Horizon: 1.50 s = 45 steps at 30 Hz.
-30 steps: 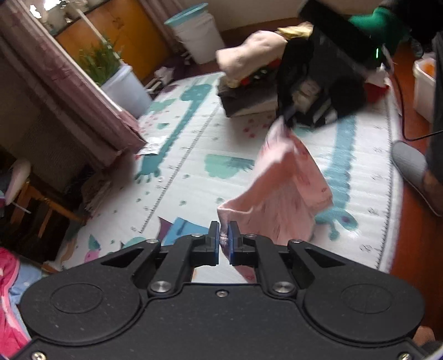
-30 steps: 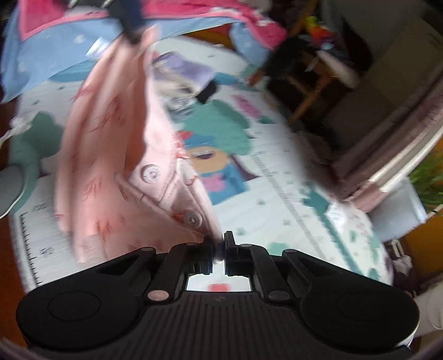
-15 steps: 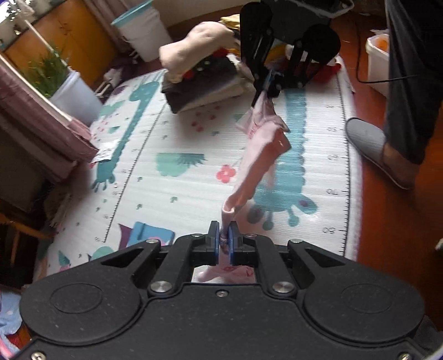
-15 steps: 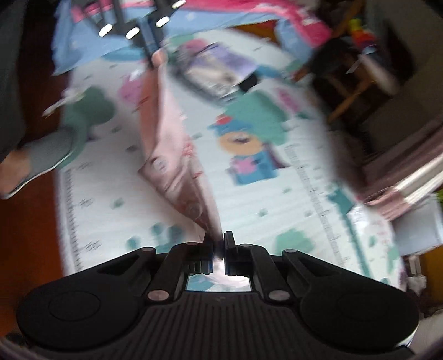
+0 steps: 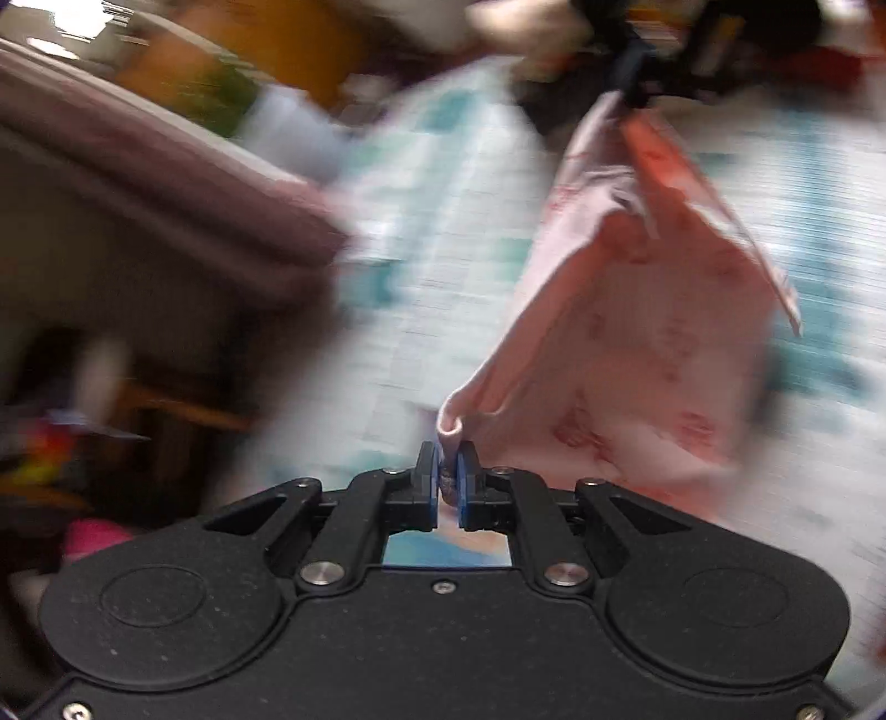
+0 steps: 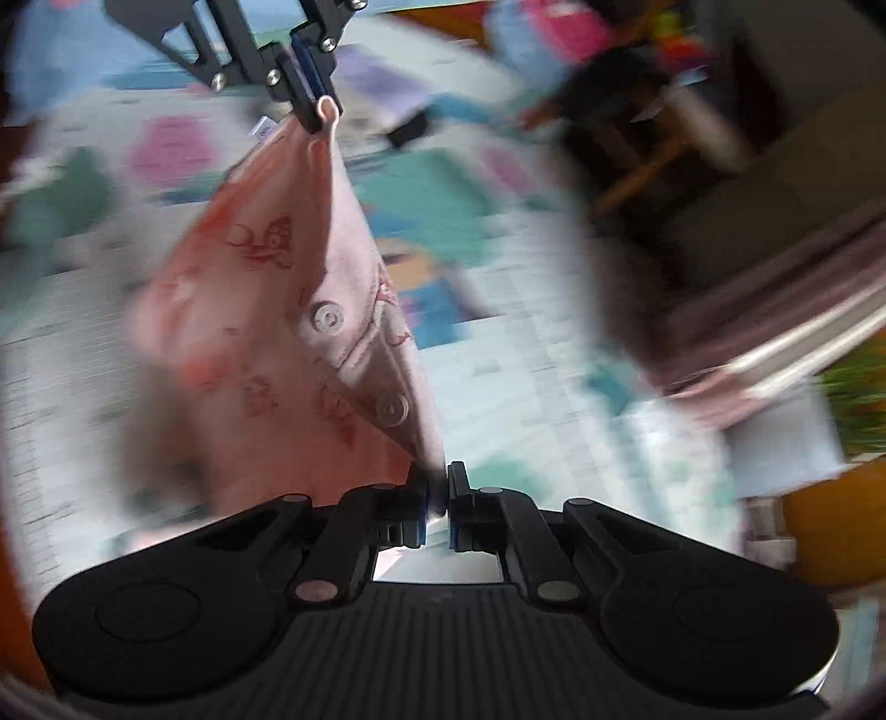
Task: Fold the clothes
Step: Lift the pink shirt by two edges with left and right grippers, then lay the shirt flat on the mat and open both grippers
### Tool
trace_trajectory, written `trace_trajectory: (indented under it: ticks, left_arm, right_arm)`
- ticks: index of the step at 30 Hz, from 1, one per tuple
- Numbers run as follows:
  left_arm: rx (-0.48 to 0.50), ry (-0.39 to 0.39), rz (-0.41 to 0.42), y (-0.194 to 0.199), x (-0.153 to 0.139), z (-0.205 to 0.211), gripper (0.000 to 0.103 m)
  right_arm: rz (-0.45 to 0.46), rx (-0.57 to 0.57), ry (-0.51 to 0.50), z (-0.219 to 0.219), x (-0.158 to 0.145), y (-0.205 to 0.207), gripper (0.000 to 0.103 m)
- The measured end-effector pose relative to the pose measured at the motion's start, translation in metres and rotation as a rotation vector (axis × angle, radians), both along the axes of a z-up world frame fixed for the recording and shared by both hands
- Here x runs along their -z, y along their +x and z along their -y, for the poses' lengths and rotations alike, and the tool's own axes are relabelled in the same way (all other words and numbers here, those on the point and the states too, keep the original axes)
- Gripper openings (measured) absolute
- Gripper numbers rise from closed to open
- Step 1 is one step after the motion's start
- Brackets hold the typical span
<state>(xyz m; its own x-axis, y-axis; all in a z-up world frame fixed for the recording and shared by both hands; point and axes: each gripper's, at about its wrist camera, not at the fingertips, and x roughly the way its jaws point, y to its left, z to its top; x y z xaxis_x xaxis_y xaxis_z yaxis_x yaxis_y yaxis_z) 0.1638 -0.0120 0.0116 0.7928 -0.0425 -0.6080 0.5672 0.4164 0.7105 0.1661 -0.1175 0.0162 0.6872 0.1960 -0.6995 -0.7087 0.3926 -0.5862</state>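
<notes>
A pink printed garment with snap buttons (image 6: 266,310) hangs in the air between my two grippers, above the play mat. My left gripper (image 5: 448,471) is shut on one corner of the garment (image 5: 653,343). My right gripper (image 6: 437,493) is shut on another corner. In the left wrist view the right gripper (image 5: 631,94) shows at the top, blurred. In the right wrist view the left gripper (image 6: 313,97) shows at the top, pinching the cloth. The cloth sags between the two holds.
A patterned play mat (image 6: 498,343) covers the floor below. Pink and blue clothes (image 6: 531,33) lie at its far end. A purple-brown curtain (image 5: 138,183), a white planter with a green plant (image 5: 277,122) and dark furniture (image 6: 637,138) stand along the side. Both views are motion-blurred.
Both grippers have swung sideways fast with the garment held between them. The garment has spread wider than half a second ago, when it hung as a narrow strip.
</notes>
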Motion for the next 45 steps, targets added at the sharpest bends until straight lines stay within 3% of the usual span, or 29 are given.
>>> trace_trajectory:
  ticks: [3, 5, 9, 13, 15, 21, 25, 28, 37, 38, 39, 40, 42, 45]
  left_arm:
    - [-0.061, -0.013, 0.193, 0.017, -0.012, 0.009, 0.006]
    - [-0.072, -0.031, 0.275, 0.022, -0.021, 0.013, 0.006]
    - [-0.025, -0.011, 0.253, 0.02, -0.011, 0.018, 0.006]
    - [0.052, 0.091, 0.123, 0.006, 0.043, 0.025, 0.006]
    - [0.087, 0.129, 0.033, -0.003, 0.079, 0.032, 0.006]
    - [0.277, 0.336, -0.247, -0.069, 0.194, 0.059, 0.006]
    - [0.418, 0.439, -0.401, -0.121, 0.247, 0.069, 0.005]
    - [0.447, 0.448, -0.477, -0.14, 0.263, 0.074, 0.005]
    - [0.426, 0.357, -0.63, -0.143, 0.263, 0.092, 0.006]
    - [0.422, 0.339, -0.65, -0.143, 0.263, 0.093, 0.006]
    - [0.42, 0.32, -0.672, -0.143, 0.261, 0.093, 0.013]
    - [0.417, 0.305, -0.703, -0.141, 0.259, 0.091, 0.03]
    - [0.416, 0.263, -0.763, -0.137, 0.253, 0.089, 0.044]
    - [0.374, 0.197, -0.891, -0.117, 0.237, 0.083, 0.044]
  right_arm:
    - [0.221, 0.065, 0.013, -0.009, -0.012, 0.015, 0.008]
    - [0.32, 0.099, 0.034, -0.009, -0.02, 0.022, 0.008]
    - [0.355, 0.138, 0.061, 0.004, -0.019, 0.032, 0.008]
    - [0.245, 0.083, -0.013, 0.012, 0.025, 0.026, 0.008]
    - [0.114, 0.037, -0.088, 0.012, 0.067, 0.017, 0.008]
    - [-0.196, -0.22, -0.415, 0.003, 0.199, -0.054, 0.008]
    - [-0.298, -0.368, -0.495, -0.001, 0.239, -0.1, 0.008]
    - [-0.335, -0.398, -0.5, -0.002, 0.249, -0.115, 0.008]
    - [-0.417, -0.479, -0.547, 0.019, 0.262, -0.132, 0.01]
    - [-0.432, -0.481, -0.546, 0.021, 0.261, -0.13, 0.02]
    - [-0.448, -0.484, -0.543, 0.023, 0.26, -0.13, 0.032]
    - [-0.47, -0.486, -0.532, 0.024, 0.258, -0.127, 0.038]
    - [-0.529, -0.472, -0.497, 0.03, 0.248, -0.123, 0.053]
    - [-0.651, -0.404, -0.433, 0.036, 0.231, -0.114, 0.058]
